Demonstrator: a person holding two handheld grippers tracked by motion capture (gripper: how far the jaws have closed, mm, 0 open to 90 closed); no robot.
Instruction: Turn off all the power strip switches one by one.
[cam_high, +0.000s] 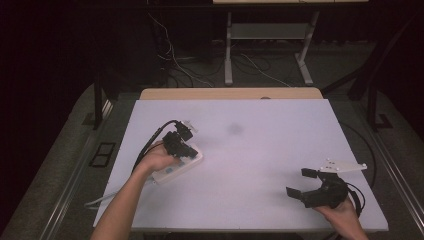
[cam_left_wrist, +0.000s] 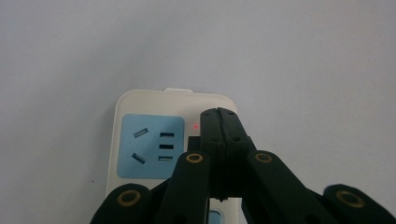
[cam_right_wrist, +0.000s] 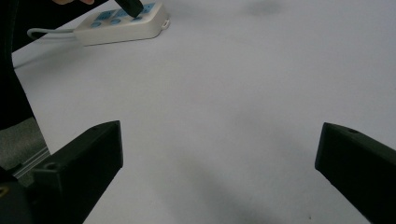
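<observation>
under the left gripper (cam_left_wrist: 219, 116) (shut): power strip (cam_left_wrist: 149, 140).

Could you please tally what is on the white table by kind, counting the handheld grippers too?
Power strips: 1, the white power strip under the shut left gripper.
Grippers: 2, the left gripper and the open right gripper.
Total: 3.

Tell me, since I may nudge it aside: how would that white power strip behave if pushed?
The power strip lies flat and low, so it would likely slide, not tip. Its casing looks like rigid plastic, probably stiff. The cord trailing from one end may drag and swing it.
</observation>
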